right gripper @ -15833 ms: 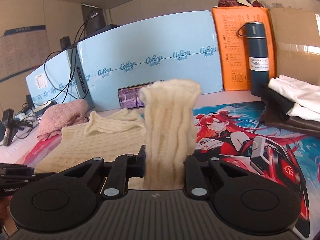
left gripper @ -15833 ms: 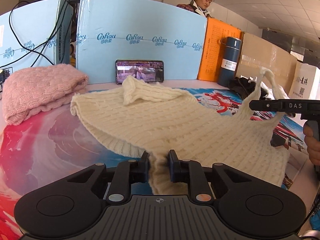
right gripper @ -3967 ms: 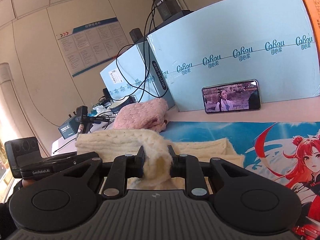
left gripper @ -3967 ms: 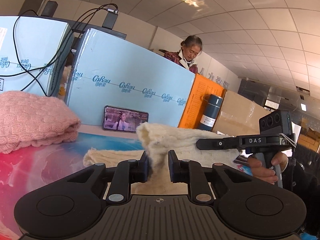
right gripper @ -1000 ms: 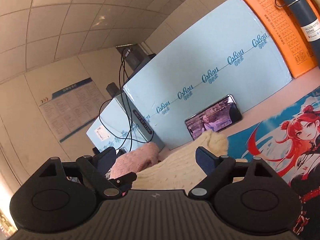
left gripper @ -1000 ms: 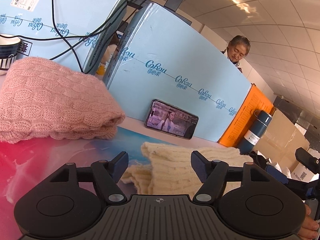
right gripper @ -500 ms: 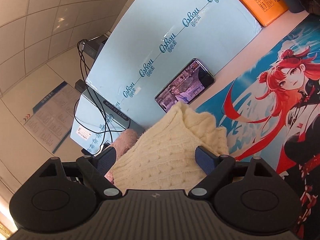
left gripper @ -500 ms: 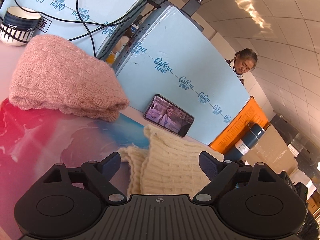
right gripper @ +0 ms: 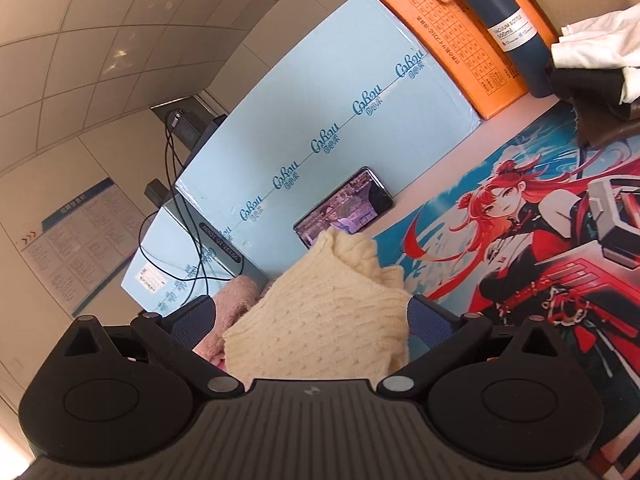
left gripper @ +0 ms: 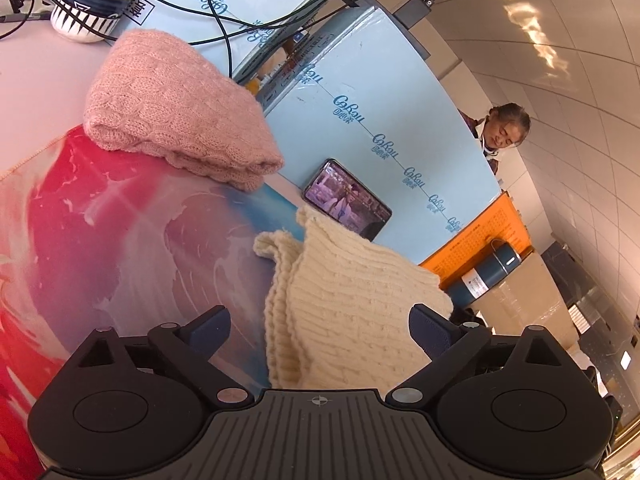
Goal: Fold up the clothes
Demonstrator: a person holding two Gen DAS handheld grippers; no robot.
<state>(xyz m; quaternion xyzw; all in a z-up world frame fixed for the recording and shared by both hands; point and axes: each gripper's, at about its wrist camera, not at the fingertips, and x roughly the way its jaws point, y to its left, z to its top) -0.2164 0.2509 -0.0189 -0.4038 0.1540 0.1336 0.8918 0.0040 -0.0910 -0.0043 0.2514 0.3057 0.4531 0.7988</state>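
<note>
A cream knitted sweater (left gripper: 352, 300) lies folded into a thick stack on the printed table mat (left gripper: 100, 240). My left gripper (left gripper: 320, 328) is open above its near end, the jaws spread wide to either side of the stack without gripping it. In the right wrist view the same cream sweater (right gripper: 328, 320) fills the gap of my right gripper (right gripper: 310, 320), which is open too, its jaws apart at the sweater's sides. A folded pink knitted sweater (left gripper: 176, 112) rests at the mat's far left corner, and a bit of that pink sweater (right gripper: 236, 300) shows behind my left finger.
A phone (left gripper: 346, 204) leans on light blue boxes (left gripper: 360, 112) behind the sweater. A striped cup (left gripper: 92, 8) and cables sit at far left. An orange box (right gripper: 452, 28), a dark flask (right gripper: 504, 28) and a heap of white and dark clothes (right gripper: 592, 60) stand at right. A person (left gripper: 504, 136) is behind the boxes.
Both grippers, shut on the cream sweater 4 s ago, have let go and stand open. In the last second both views tilted down and drew closer over the folded stack.
</note>
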